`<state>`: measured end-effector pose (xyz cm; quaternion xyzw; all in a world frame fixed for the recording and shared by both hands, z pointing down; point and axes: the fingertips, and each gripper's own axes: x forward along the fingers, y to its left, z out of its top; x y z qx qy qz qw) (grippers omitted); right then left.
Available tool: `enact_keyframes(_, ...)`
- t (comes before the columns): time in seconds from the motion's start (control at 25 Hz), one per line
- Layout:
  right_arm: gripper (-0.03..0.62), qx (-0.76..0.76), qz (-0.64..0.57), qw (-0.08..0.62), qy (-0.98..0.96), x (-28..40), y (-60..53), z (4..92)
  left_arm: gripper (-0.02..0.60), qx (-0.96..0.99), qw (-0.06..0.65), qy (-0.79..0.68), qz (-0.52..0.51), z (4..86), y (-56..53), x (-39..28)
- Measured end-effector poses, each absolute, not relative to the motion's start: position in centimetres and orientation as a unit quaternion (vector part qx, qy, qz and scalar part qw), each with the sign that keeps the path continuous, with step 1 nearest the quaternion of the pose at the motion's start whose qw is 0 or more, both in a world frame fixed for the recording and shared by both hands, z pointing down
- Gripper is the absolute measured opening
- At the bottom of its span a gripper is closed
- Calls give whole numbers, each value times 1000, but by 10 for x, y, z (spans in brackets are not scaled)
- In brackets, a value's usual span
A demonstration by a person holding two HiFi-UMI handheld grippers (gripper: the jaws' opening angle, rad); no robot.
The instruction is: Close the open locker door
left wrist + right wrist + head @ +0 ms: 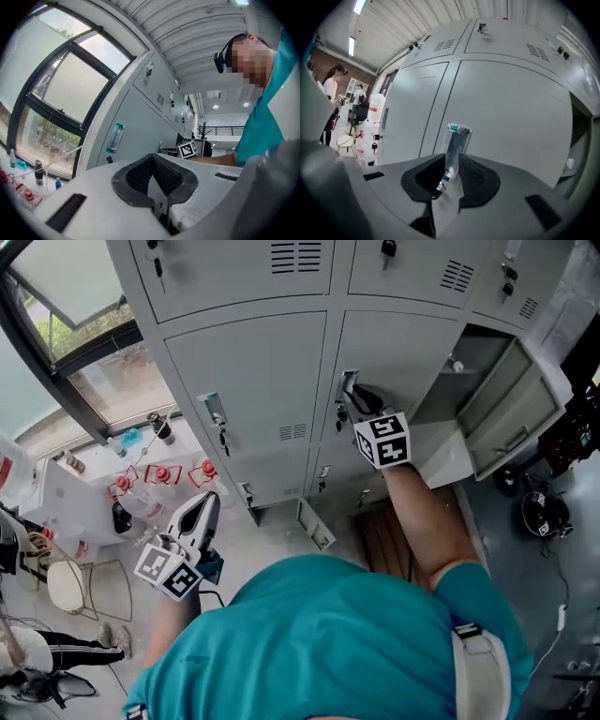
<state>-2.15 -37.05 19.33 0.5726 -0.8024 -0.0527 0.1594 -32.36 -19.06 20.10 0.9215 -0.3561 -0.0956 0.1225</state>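
Grey lockers fill the head view. My right gripper (354,390) (451,161) is at the clear, teal-tipped handle (458,140) (348,385) of a middle locker door (398,357) (511,108). Its jaws stand apart with the handle's lower end showing in the gap, and the pads do not press on it. To the right, another locker (473,367) is open, its door (516,413) swung outward. My left gripper (208,498) (151,159) hangs low at the left, away from the lockers, shut on nothing.
A small lower locker door (314,526) stands ajar near the floor. Bottles and red-capped containers (159,472) sit by the window (84,334) at the left. A chair (66,585) is at the far left. People (333,86) stand far off in the right gripper view.
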Motion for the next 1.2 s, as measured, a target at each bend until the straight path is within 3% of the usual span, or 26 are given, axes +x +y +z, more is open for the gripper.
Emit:
enact_keyframes(0.12, 72, 563, 21, 132, -816, -15, -358, 219, 2, 922, 126, -352, -97, 203, -189, -325)
enact_keyframes(0.36, 106, 523, 262, -14, -811, -7, -342, 266, 2, 922, 137, -347, -98, 210, -186, -327)
enact_keyframes(0.48, 106, 502, 325, -73, -798, -10, -345, 275, 2, 923, 141, -345, -98, 213, -185, -326)
enact_keyframes(1.0, 35, 478, 391, -162, -770, -13, -361, 278, 2, 918, 149, -355, -99, 217, -180, -332)
enact_keyframes(1.2, 21, 508, 344, -113, -782, -14, -361, 277, 2, 919, 146, -353, -99, 217, -180, -330)
